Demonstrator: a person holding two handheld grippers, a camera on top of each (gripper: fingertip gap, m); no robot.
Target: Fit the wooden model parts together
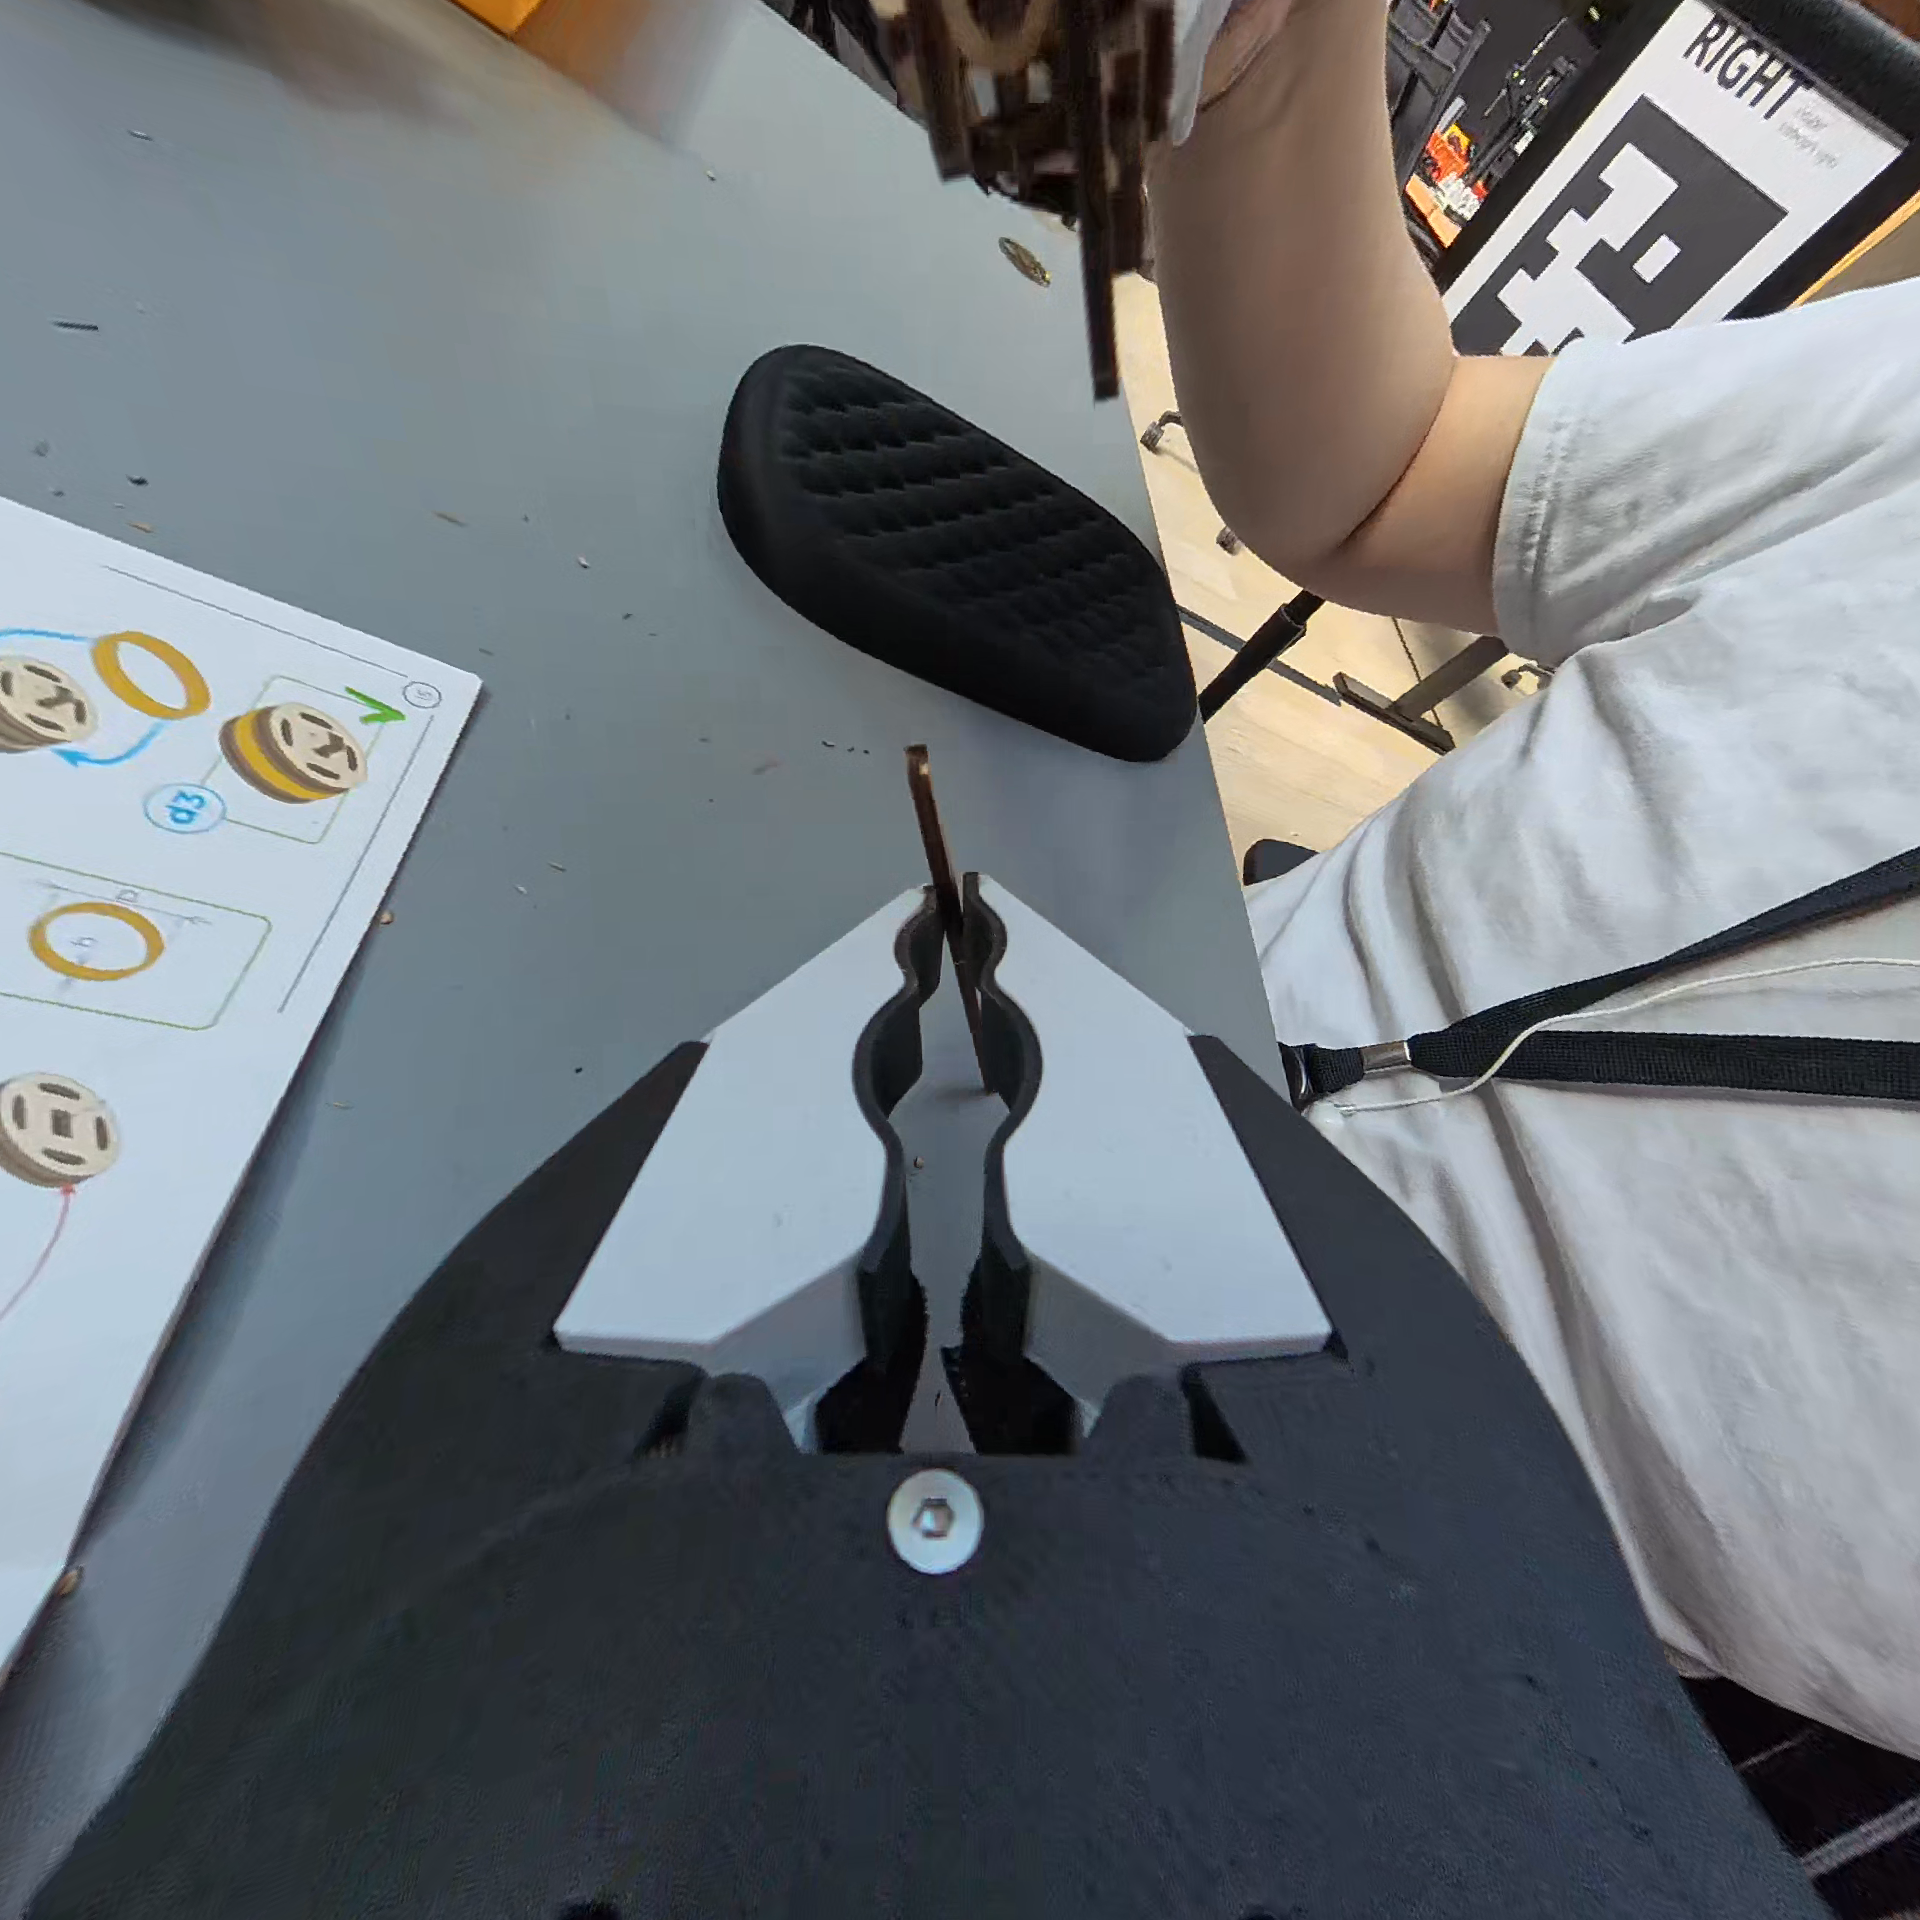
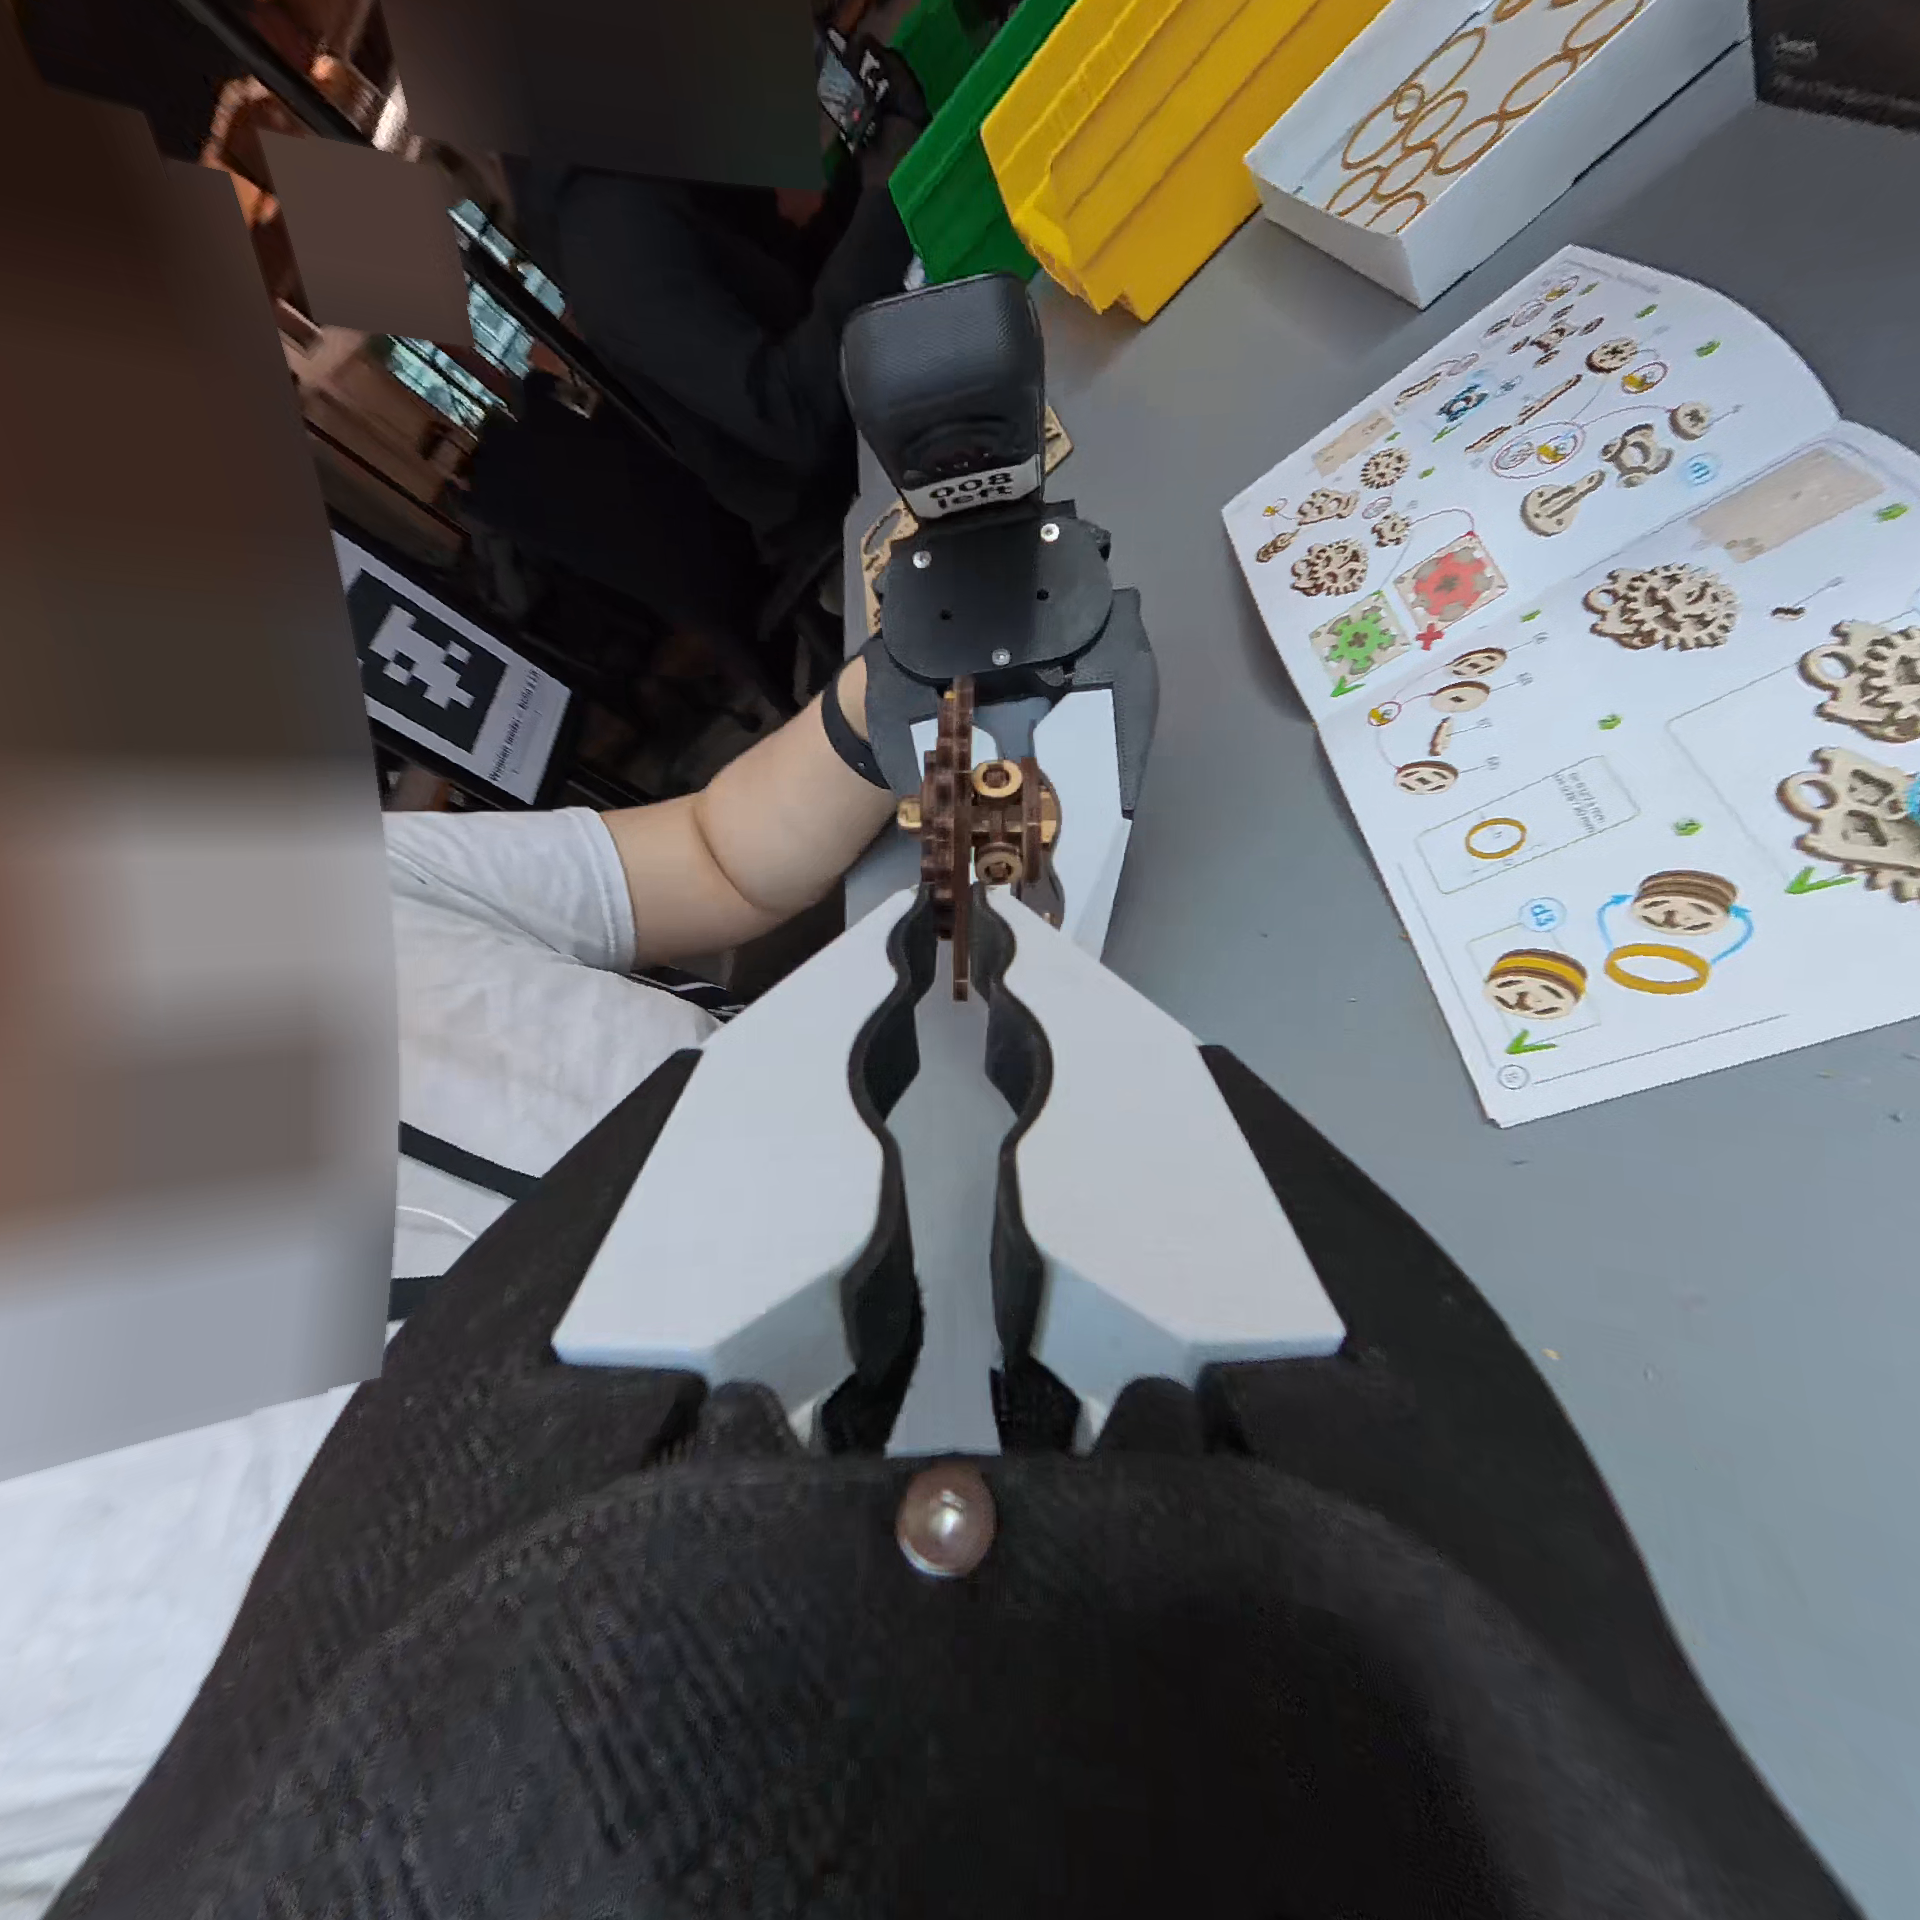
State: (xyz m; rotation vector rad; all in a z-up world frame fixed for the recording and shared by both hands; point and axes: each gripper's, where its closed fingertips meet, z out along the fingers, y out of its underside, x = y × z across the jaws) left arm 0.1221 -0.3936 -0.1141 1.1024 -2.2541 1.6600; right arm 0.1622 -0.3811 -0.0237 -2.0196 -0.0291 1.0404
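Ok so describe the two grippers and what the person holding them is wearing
Both grippers, left and right, look alike: black textured printed bodies, light grey wedge-shaped fingers lined with wavy black pads, and a silver screw at the base. The right wrist view shows the left one's black camera bearing a white label. The person wears a white short-sleeved shirt, a black lanyard and a black wristband.

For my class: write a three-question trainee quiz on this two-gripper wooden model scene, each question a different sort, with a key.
1. True or false: the left gripper is shut on a thin wooden piece.
2. The right gripper holds: A) a yellow ring B) a wooden gear assembly C) nothing.
3. Fill in: the black textured pad lies on the grey ____.

Key: 1 true; 2 B; 3 table.
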